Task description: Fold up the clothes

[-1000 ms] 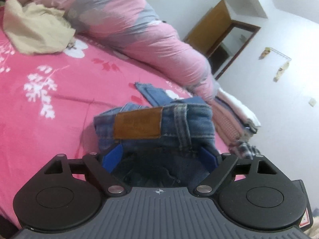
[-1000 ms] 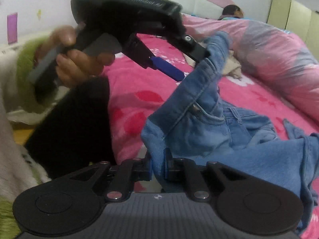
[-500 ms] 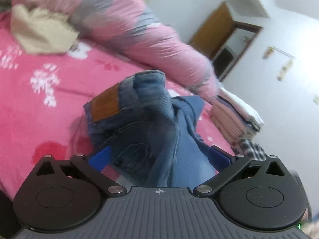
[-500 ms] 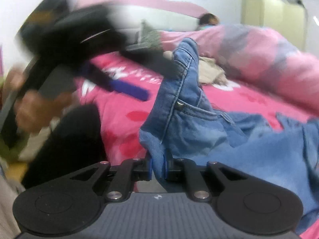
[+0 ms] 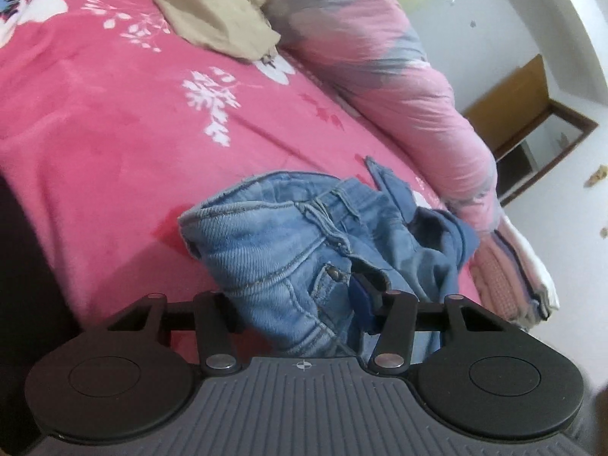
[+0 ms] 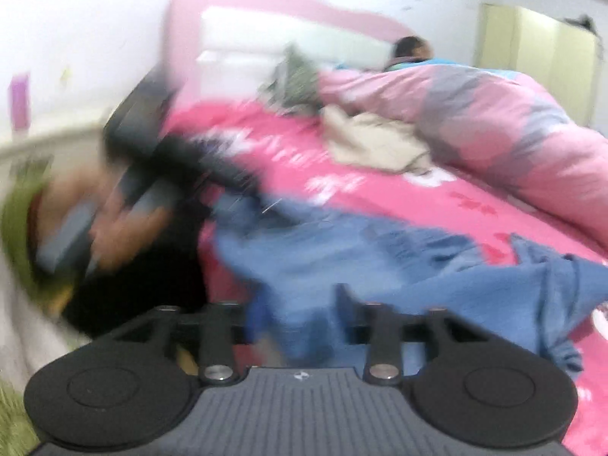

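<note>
Blue jeans (image 5: 288,243) lie bunched on the pink flowered bedspread (image 5: 114,133). In the left wrist view a thick fold near the front pocket fills my left gripper (image 5: 292,296). Its jaws are closing and the blue right pad (image 5: 359,296) presses the denim, while the other finger is hidden behind the cloth. The right wrist view is blurred by motion. There my right gripper (image 6: 300,311) has its jaws opening, with the jeans (image 6: 380,262) lying loose between the parted fingers. A person's hand (image 6: 114,224) in a green sleeve holds the left tool at the left.
A beige garment (image 5: 216,19) lies crumpled farther up the bed beside a rolled pink and grey quilt (image 5: 380,68). Folded clothes (image 5: 509,266) are stacked at the bed's right edge. Another person (image 6: 410,49) lies behind the quilt near the headboard.
My left gripper widened, sank toward the bed and closed on the pocket side of the jeans instead of the waistband with the leather patch. The right jaws parted off the denim edge, and the raised jeans dropped.
</note>
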A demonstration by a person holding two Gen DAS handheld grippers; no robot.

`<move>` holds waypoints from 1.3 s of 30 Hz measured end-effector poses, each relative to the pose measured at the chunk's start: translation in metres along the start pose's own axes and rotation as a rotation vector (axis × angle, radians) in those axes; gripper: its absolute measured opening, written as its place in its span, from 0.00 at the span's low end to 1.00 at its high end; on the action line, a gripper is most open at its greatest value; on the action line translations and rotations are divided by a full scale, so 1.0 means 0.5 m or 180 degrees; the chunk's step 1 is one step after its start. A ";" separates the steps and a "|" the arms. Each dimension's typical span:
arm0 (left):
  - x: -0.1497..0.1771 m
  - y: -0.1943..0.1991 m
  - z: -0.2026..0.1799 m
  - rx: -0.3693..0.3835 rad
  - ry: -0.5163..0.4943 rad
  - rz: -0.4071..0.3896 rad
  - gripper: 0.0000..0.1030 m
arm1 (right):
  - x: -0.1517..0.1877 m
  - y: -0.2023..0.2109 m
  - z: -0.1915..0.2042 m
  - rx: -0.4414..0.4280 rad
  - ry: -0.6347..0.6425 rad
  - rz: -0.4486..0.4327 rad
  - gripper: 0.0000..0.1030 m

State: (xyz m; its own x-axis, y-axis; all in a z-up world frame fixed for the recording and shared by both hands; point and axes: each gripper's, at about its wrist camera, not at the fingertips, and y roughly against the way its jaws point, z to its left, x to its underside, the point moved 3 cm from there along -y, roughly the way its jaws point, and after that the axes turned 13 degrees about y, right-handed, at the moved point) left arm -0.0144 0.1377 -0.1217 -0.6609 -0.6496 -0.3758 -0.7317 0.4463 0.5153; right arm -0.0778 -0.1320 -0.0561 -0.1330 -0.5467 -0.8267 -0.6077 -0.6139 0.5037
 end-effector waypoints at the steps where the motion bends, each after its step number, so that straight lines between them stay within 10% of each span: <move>1: -0.003 0.000 0.004 0.0022 0.0003 0.0004 0.52 | -0.015 -0.001 -0.037 0.0028 -0.0123 -0.0052 0.58; 6: -0.006 -0.007 0.016 0.0103 0.0116 0.0063 0.57 | -0.076 -0.098 -0.253 0.0098 -0.0739 0.0019 0.84; 11: -0.011 -0.007 0.027 0.0208 0.0086 0.0070 0.54 | -0.032 -0.291 -0.453 0.0098 -0.1437 0.0806 0.85; 15: -0.019 -0.011 0.036 0.0220 0.0012 0.0073 0.44 | 0.061 -0.393 -0.518 -0.0445 -0.2110 0.1594 0.83; 21: -0.040 -0.014 0.014 0.0317 -0.0230 -0.0042 0.10 | 0.035 -0.383 -0.429 -0.0438 -0.1453 0.1617 0.27; 28: -0.089 0.043 -0.118 0.0759 -0.0545 -0.0540 0.07 | -0.140 -0.208 -0.466 0.0133 -0.1298 0.0292 0.12; 39: -0.106 0.225 -0.416 0.2184 -0.1335 -0.1345 0.07 | -0.362 0.358 -0.460 0.1716 -0.0449 -0.1838 0.12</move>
State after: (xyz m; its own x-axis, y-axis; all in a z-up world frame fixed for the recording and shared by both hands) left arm -0.0272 0.0942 0.1166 -0.2232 -0.6251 -0.7480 -0.7771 0.5773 -0.2506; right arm 0.0175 -0.2738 0.2413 0.2421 -0.1275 -0.9618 -0.9005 -0.3987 -0.1738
